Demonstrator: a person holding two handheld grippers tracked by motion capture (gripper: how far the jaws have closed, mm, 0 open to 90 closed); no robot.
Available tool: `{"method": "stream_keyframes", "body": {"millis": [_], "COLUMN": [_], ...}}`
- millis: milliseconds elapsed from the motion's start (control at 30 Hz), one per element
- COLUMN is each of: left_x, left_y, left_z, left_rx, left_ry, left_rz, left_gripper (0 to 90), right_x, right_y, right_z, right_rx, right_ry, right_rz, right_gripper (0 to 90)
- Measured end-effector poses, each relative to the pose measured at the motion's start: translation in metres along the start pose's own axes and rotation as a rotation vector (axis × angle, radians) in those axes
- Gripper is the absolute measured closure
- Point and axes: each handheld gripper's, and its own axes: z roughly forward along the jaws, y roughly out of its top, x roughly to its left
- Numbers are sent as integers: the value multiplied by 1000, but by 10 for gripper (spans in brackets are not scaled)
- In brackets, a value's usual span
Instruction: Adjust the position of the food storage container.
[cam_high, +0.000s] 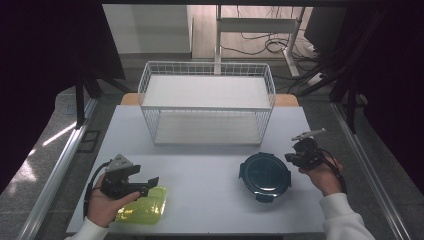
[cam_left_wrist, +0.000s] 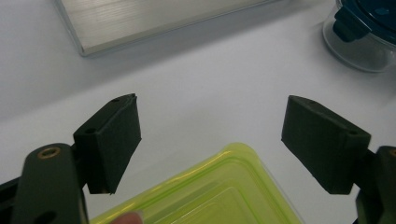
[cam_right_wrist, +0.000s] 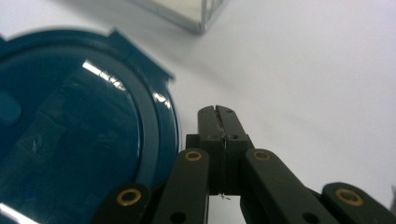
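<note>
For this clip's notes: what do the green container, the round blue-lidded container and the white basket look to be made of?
Green container: translucent yellow-green plastic, by its glossy moulded ridges and light passing through.
Round container: glossy dark teal lid, probably plastic, with reflections and clip tabs; the clear body in the left gripper view could be glass or plastic.
Basket: thin white wire mesh, probably coated metal.

Yellow-green container (cam_high: 141, 206): translucent, rectangular with rounded corners, lid on, lying flat at the near left of my table, partly under my left hand. Round container (cam_high: 265, 176): clear glass body, dark teal clip-on lid, closed and upright, at the near right.
</note>
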Motion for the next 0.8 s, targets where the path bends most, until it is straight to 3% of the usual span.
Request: {"method": "stream_keyframes", "body": {"millis": [167,433,600,800], "left_x": [-3,-5,-7,-8], "left_y": [1,2,3,3], "left_z": [0,1,2,1], "left_rx": [0,5,6,7], "left_ry": [0,-7,-11,-11], "left_rz": [1,4,9,9], "left_gripper": [196,198,199,199], "right_x": [-1,-4,0,9], "right_y": [-25,-55,-58,-54], "right_z": [-11,-12,-4,-4], "right_rx": [-9,51,83,77], "right_ry": [-14,-15,16,59], "right_rz": [59,131,145,132], "right_gripper": [891,891,891,891]}}
